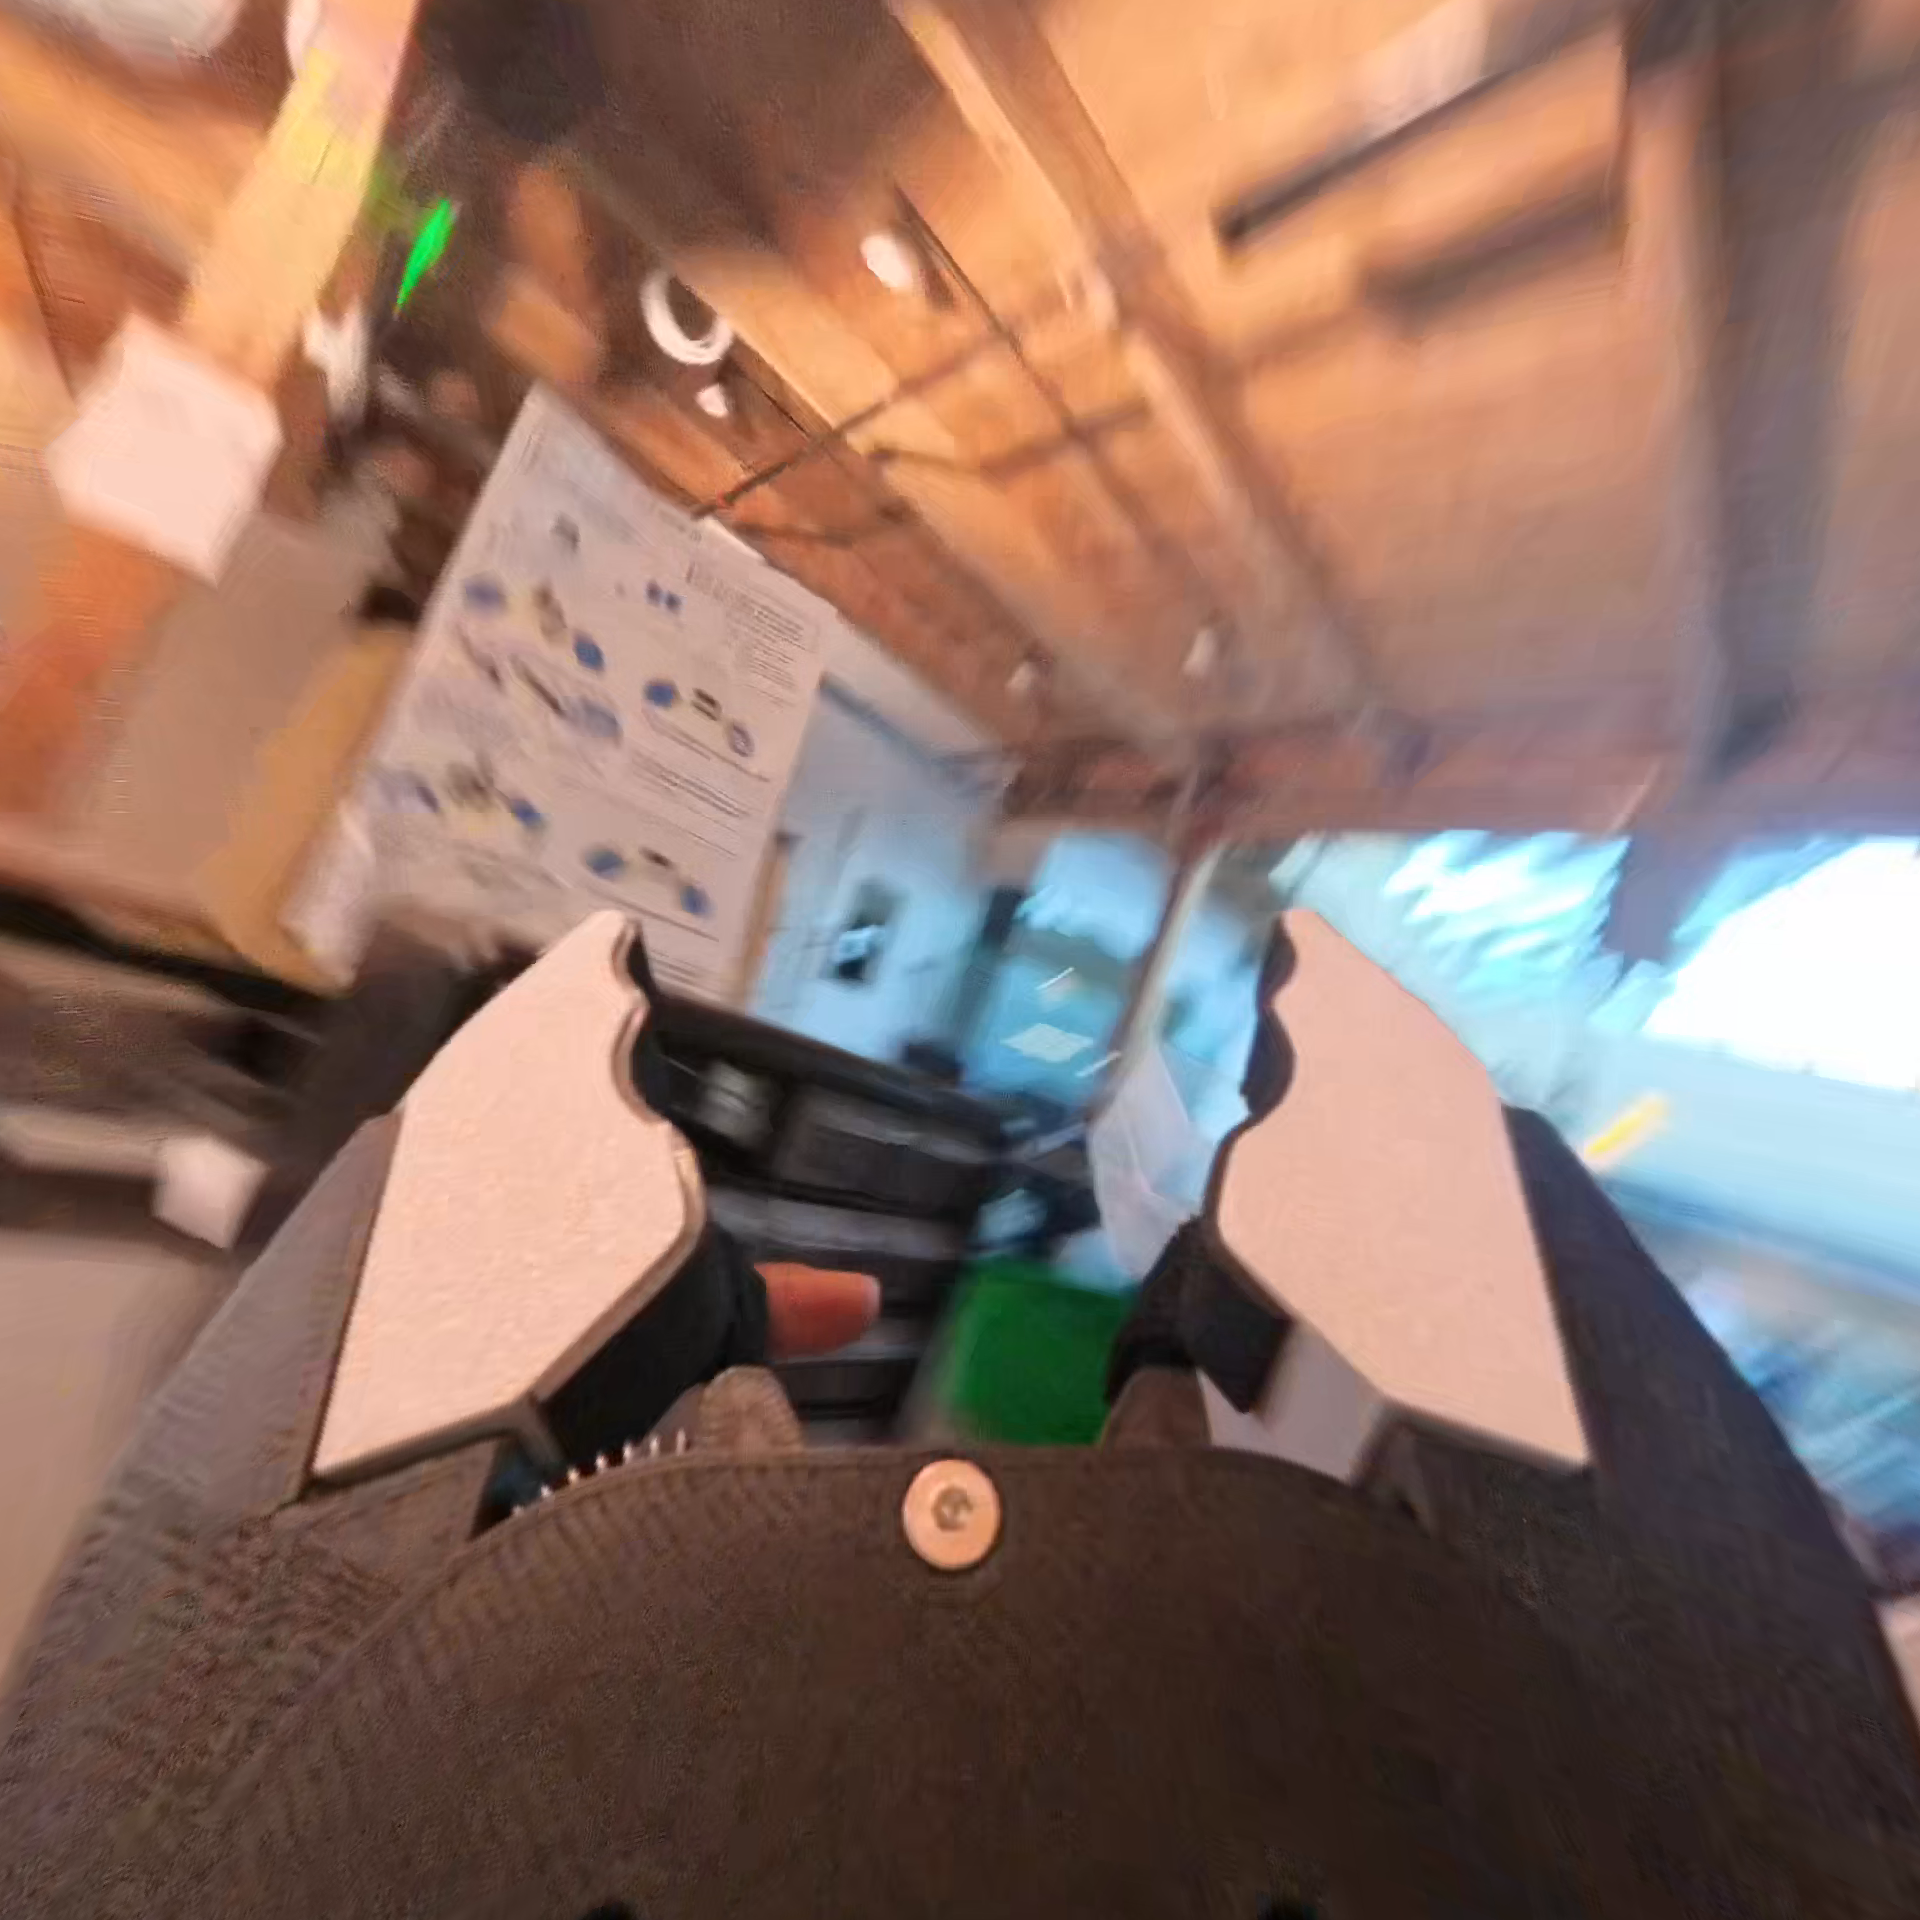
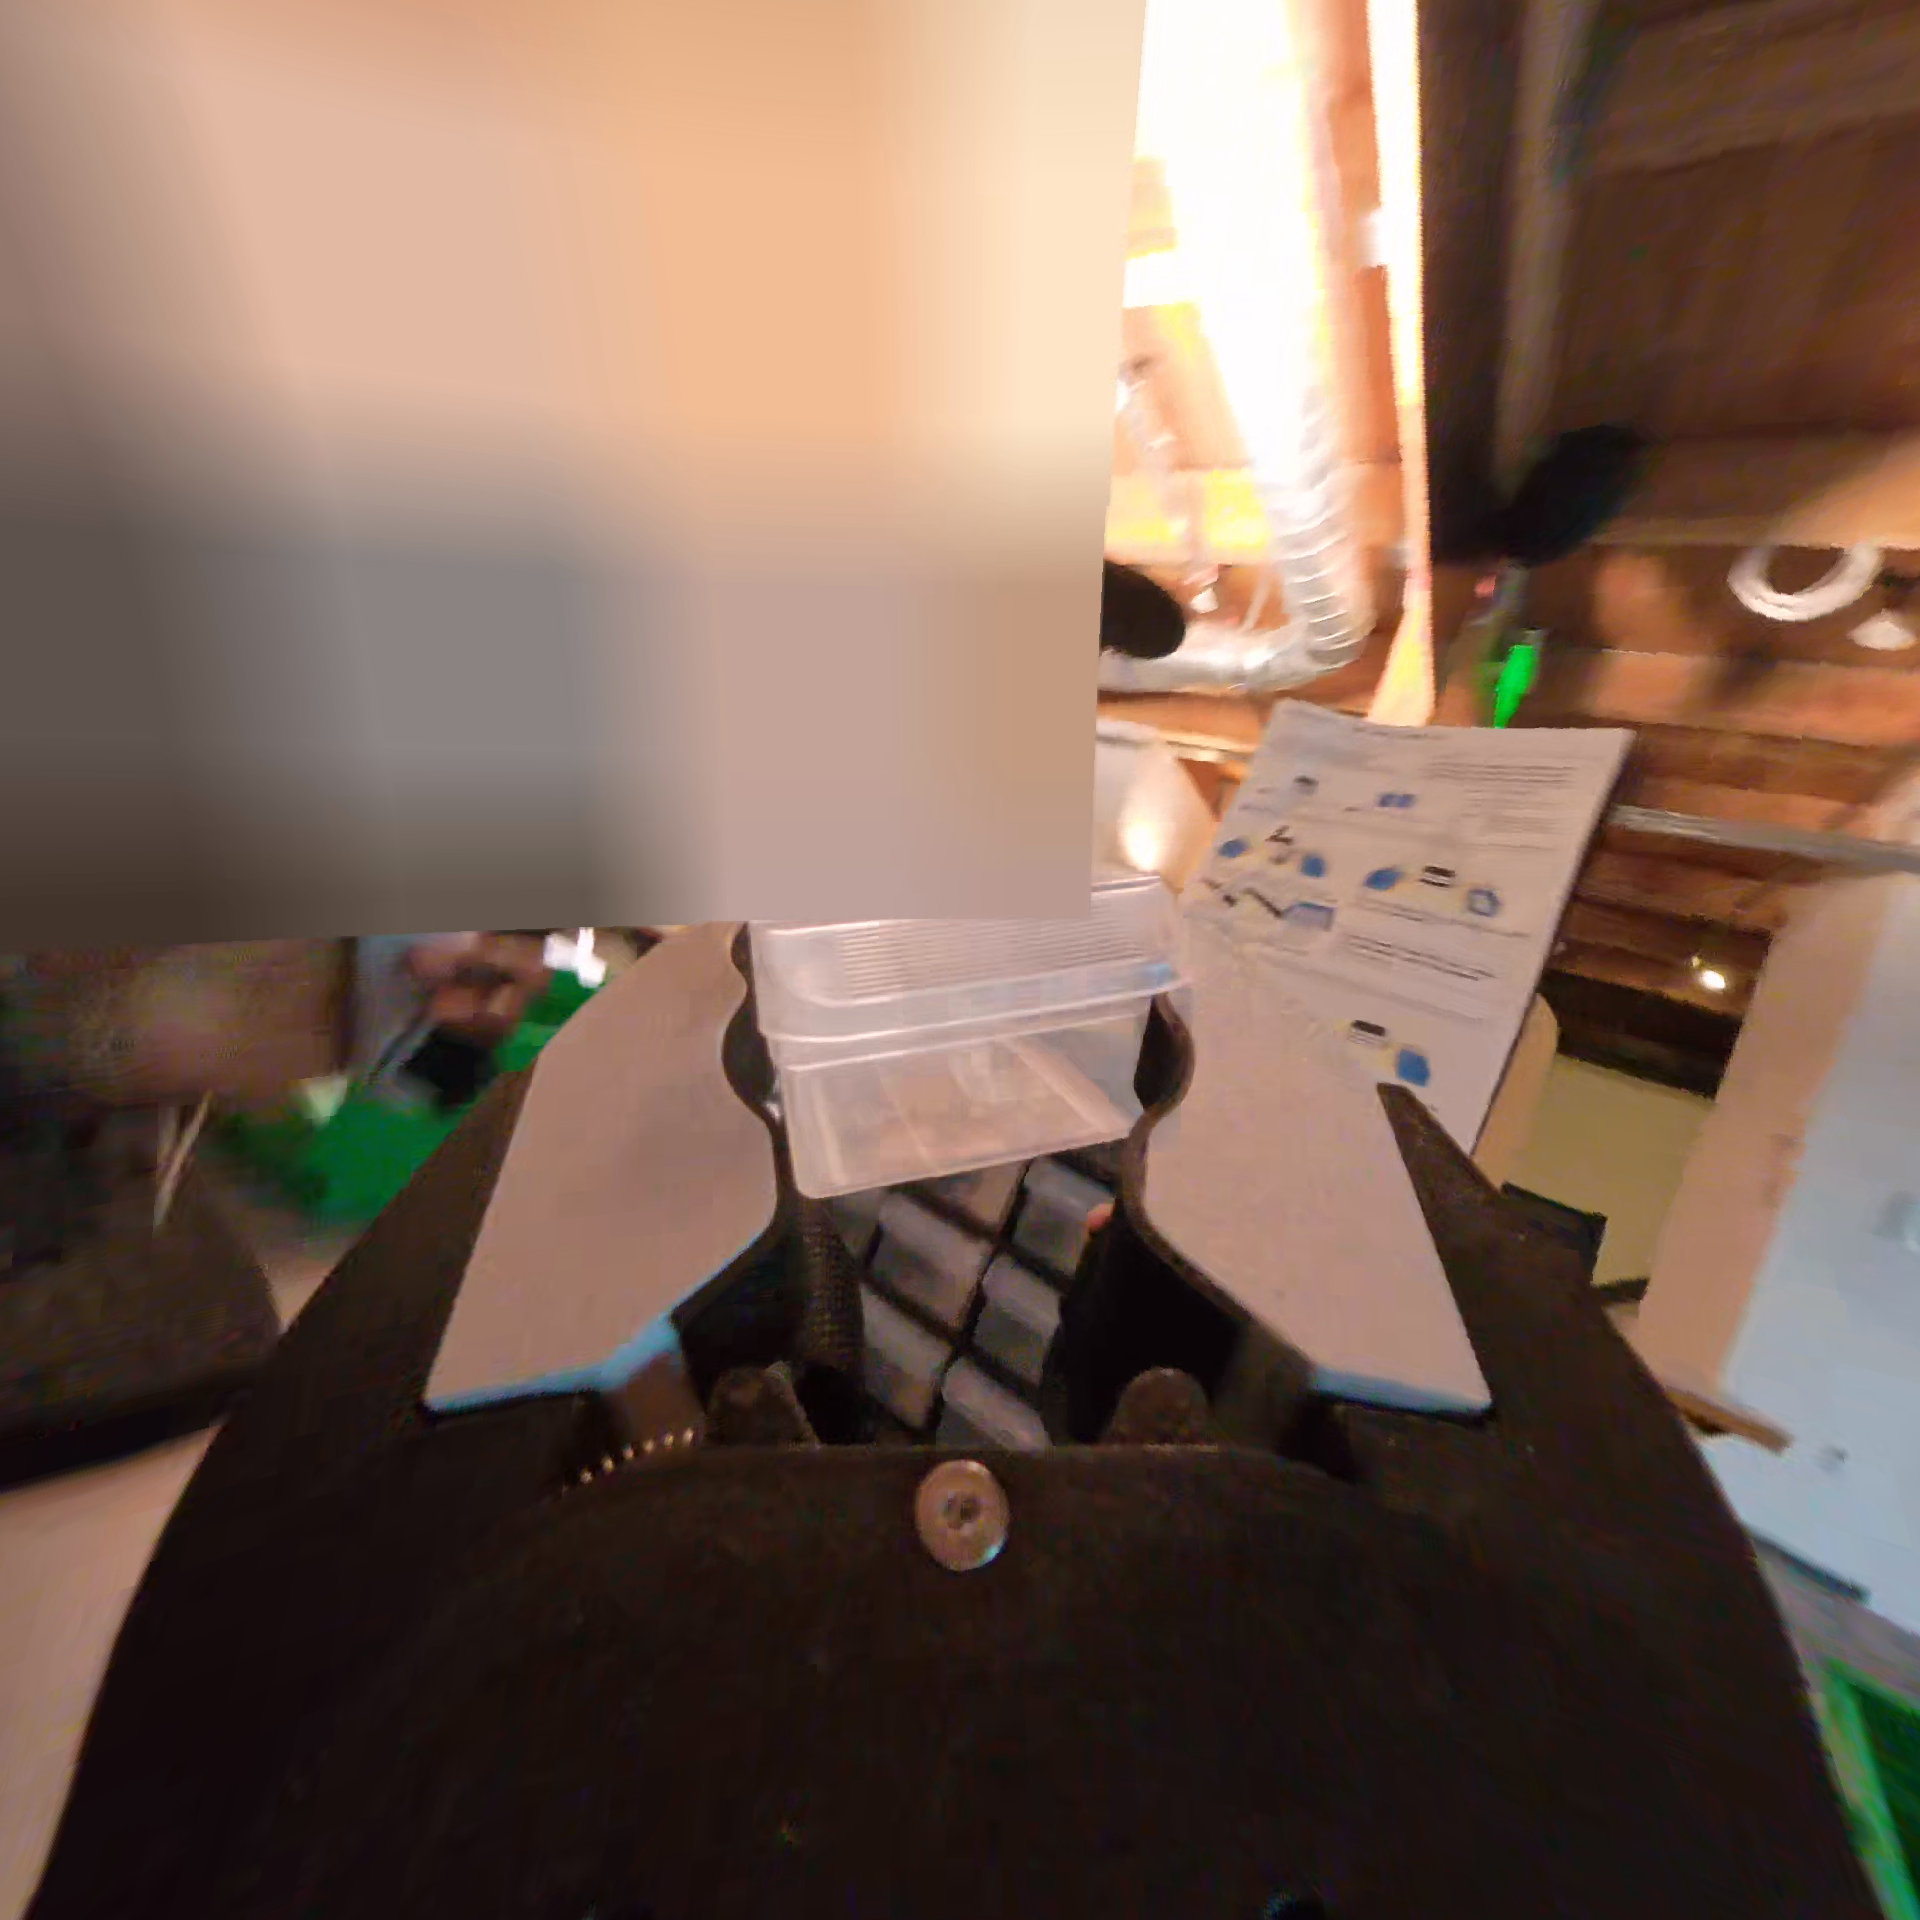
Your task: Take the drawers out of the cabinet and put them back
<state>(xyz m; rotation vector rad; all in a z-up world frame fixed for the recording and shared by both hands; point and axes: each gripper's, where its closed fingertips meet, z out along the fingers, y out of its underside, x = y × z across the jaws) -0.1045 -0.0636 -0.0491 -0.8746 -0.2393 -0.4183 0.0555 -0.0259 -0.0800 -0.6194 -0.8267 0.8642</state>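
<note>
In the right wrist view, my right gripper point(image 2: 951, 977) is shut on a clear plastic drawer point(image 2: 956, 1049), which sits tilted between the two grey fingers and raised off the cabinet. Below it, between the finger bases, is the dark cabinet point(image 2: 966, 1288) with several small grey drawers in a grid. In the left wrist view, my left gripper point(image 1: 956, 966) is open and empty and points up into the room. The view is heavily blurred. A dark object point(image 1: 831, 1122) and a person's fingertip point(image 1: 821, 1309) show low between its fingers.
A printed white instruction sheet point(image 2: 1392, 894) stands upright to the right of the drawer and also shows in the left wrist view point(image 1: 603, 707). Green items point(image 2: 353, 1132) lie at the left. A wooden ceiling point(image 1: 1143, 364) is overhead.
</note>
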